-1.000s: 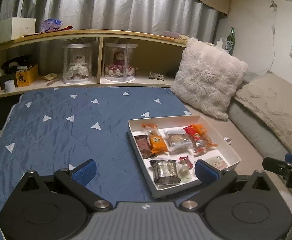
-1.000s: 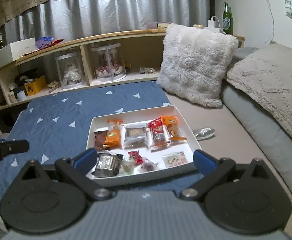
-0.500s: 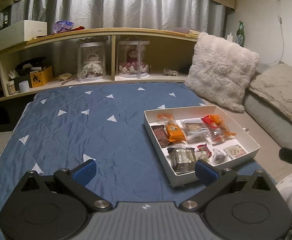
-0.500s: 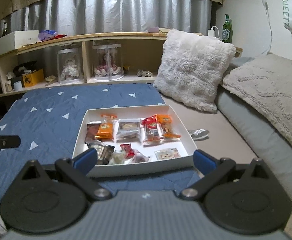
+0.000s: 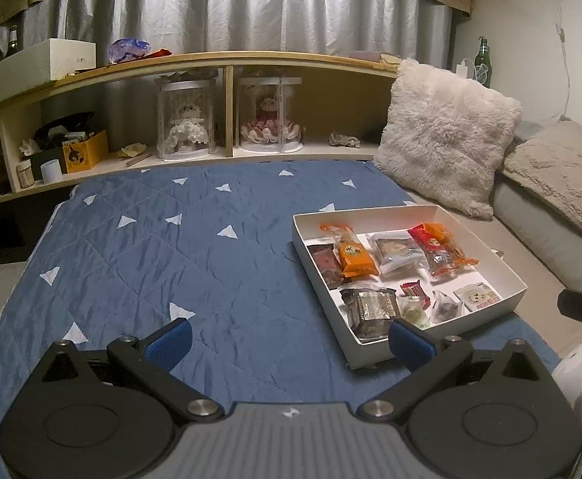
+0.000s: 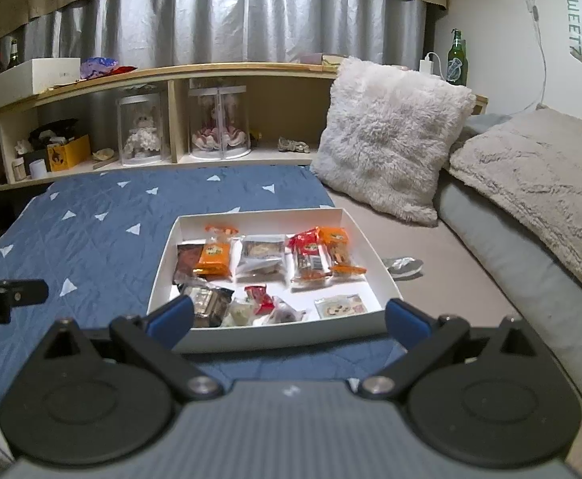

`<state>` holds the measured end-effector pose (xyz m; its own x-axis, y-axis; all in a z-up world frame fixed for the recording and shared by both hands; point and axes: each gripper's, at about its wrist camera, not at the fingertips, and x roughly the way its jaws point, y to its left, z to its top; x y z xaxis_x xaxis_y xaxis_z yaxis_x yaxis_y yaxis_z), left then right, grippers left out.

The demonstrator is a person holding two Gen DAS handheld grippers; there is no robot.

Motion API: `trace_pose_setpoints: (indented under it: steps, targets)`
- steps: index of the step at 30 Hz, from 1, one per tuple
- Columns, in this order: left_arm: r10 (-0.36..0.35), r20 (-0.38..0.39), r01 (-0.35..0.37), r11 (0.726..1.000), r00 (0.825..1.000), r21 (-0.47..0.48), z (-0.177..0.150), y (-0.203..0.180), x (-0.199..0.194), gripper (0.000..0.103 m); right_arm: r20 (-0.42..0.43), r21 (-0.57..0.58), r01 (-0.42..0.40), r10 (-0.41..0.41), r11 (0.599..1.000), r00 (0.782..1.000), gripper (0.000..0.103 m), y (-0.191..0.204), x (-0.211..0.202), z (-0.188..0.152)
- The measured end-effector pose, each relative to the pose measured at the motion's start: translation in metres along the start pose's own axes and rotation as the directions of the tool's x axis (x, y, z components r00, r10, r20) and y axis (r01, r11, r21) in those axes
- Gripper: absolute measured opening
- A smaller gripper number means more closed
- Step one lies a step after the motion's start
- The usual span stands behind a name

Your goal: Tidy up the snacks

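Observation:
A shallow white box (image 5: 486, 319) (image 6: 291, 335) lies on the blue quilt and holds several wrapped snacks: an orange packet (image 5: 355, 257) (image 6: 213, 257), a red-and-orange packet (image 5: 438, 247) (image 6: 317, 255), a clear cookie pack (image 6: 259, 253) and a silver packet (image 5: 371, 311) (image 6: 207, 303). My left gripper (image 5: 289, 339) is open and empty over the quilt, left of the box. My right gripper (image 6: 289, 313) is open and empty, held back from the box's near wall. A crumpled silver wrapper (image 6: 402, 265) lies outside the box to its right.
The blue quilt (image 5: 171, 259) with white triangles covers the bed. A fluffy white pillow (image 6: 387, 135) and a beige blanket (image 6: 538, 175) lie at the right. A wooden shelf (image 5: 227, 60) with two cased dolls (image 5: 187, 119), boxes and bottles runs along the back.
Both grippers have pulled back and risen, so the box appears farther away and more of the room shows. Both stay open and empty. The snacks have not moved.

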<state>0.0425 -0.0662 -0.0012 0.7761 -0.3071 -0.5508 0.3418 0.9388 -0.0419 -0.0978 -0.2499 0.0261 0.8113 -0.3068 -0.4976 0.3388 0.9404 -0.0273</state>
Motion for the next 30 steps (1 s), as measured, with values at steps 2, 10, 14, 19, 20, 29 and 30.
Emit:
trace_pose_setpoints:
  steps: [2,10,14,19,20,29,30]
  targets:
    - [0.000,0.001,0.000,1.000,1.000,0.006,-0.0006,-0.0007,-0.0006,0.103,0.001,0.001,0.001,-0.001,1.000,1.000,0.103,0.0000,-0.0003,0.0001]
    - [-0.002,0.003,0.002,1.000,1.000,0.004,-0.0010,-0.0015,-0.0014,0.103,0.001,-0.001,0.004,-0.004,1.000,1.000,0.103,-0.0024,0.0002,-0.0003]
    - [-0.001,0.002,0.001,1.000,1.000,0.005,-0.0011,-0.0013,-0.0014,0.103,0.001,0.006,0.005,-0.005,1.000,1.000,0.103,-0.0023,-0.0008,-0.0005]
    - [0.000,0.001,0.000,1.000,1.000,0.004,-0.0011,-0.0019,-0.0019,0.103,0.001,0.008,0.005,-0.005,1.000,1.000,0.103,-0.0028,-0.0004,-0.0002]
    - [-0.001,0.001,0.001,1.000,1.000,0.004,-0.0011,-0.0018,-0.0018,0.103,0.001,0.009,0.005,-0.005,1.000,1.000,0.103,-0.0029,-0.0008,-0.0003]
    - [-0.001,0.001,0.001,1.000,1.000,0.003,-0.0011,-0.0019,-0.0020,0.103,0.001,0.010,0.004,-0.004,1.000,1.000,0.103,-0.0033,-0.0008,-0.0007]
    - [-0.001,0.001,0.001,1.000,1.000,0.004,-0.0011,-0.0019,-0.0020,0.103,0.001,0.010,0.004,-0.004,1.000,1.000,0.103,-0.0034,-0.0008,-0.0007]
